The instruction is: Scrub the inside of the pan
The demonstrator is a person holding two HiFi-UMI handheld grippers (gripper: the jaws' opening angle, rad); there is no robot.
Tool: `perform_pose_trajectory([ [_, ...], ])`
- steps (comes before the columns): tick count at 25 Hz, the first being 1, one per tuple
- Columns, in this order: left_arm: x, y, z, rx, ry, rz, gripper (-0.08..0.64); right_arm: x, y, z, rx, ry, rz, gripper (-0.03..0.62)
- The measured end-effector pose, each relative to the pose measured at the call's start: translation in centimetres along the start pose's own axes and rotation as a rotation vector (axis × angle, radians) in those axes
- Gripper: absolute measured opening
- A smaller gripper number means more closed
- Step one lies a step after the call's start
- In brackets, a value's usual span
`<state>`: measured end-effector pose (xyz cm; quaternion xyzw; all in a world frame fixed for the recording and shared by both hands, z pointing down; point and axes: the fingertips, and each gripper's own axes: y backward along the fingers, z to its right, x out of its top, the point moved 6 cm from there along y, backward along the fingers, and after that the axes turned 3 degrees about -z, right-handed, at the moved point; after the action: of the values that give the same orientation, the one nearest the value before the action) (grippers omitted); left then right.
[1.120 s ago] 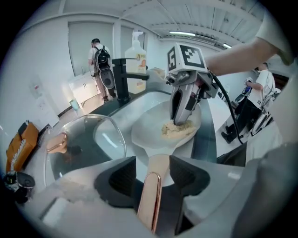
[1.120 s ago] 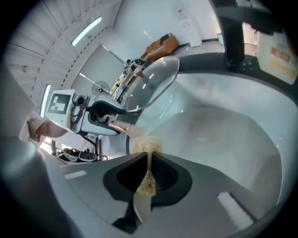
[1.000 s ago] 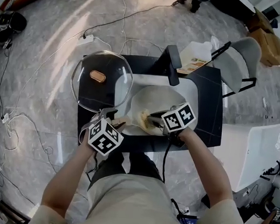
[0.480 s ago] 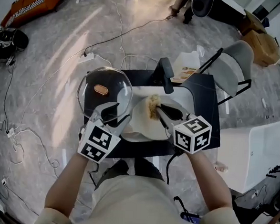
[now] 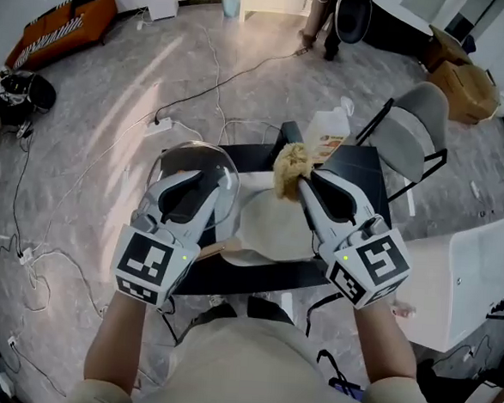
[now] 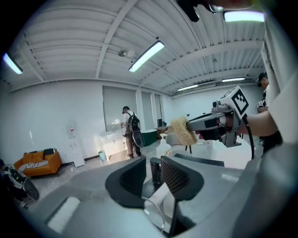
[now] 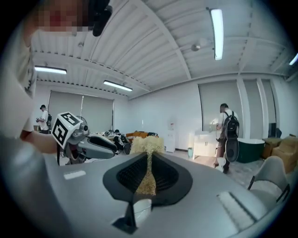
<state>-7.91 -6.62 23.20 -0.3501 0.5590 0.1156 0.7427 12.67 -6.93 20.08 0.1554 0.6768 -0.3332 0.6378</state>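
The cream pan (image 5: 267, 228) sits on a black table (image 5: 370, 174), its wooden handle (image 5: 211, 252) pointing toward me. Both grippers are raised well above it. My right gripper (image 5: 305, 181) is shut on a yellow fibrous scrubber (image 5: 289, 169), which sticks out past the fingertips (image 7: 148, 146). My left gripper (image 5: 193, 182) hangs over the pan's left side, its jaws closing with a narrow gap and nothing between them (image 6: 152, 174). The left gripper view shows the right gripper (image 6: 212, 123) with the scrubber (image 6: 182, 131). The right gripper view shows the left gripper (image 7: 111, 148).
A glass lid (image 5: 173, 161) lies left of the pan, partly hidden by my left gripper. A white bottle (image 5: 326, 128) stands at the table's far edge, with a grey chair (image 5: 417, 122) behind right. Cables (image 5: 110, 143) trail over the floor. A person (image 6: 130, 130) stands far off.
Both grippers rose from the pan toward the camera. The right one lifted the scrubber out of the pan. The left one came away from the pan's handle and its jaws narrowed.
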Motion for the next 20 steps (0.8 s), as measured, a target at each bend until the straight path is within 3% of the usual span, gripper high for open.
perform_pose_trajectory([
  [3, 2.0, 1.5, -0.5, 0.039, -0.029, 0.047, 0.107, 2.6, 1.4, -0.5, -0.030, 0.041, 0.069, 0.031],
  [10, 5.5, 5.3, -0.9, 0.122, 0.001, 0.155, 0.084, 8.0, 4.7, -2.5, -0.077, 0.154, 0.224, 0.032],
  [15, 7.2, 7.3, -0.3, 0.141, -0.046, 0.251, 0.078, 9.5, 7.4, -3.1, -0.139, 0.191, 0.268, 0.034],
  [20, 7.1, 7.5, -0.3, 0.148, -0.053, 0.246, 0.075, 8.8, 9.0, -2.9, -0.173, 0.167, 0.267, 0.034],
])
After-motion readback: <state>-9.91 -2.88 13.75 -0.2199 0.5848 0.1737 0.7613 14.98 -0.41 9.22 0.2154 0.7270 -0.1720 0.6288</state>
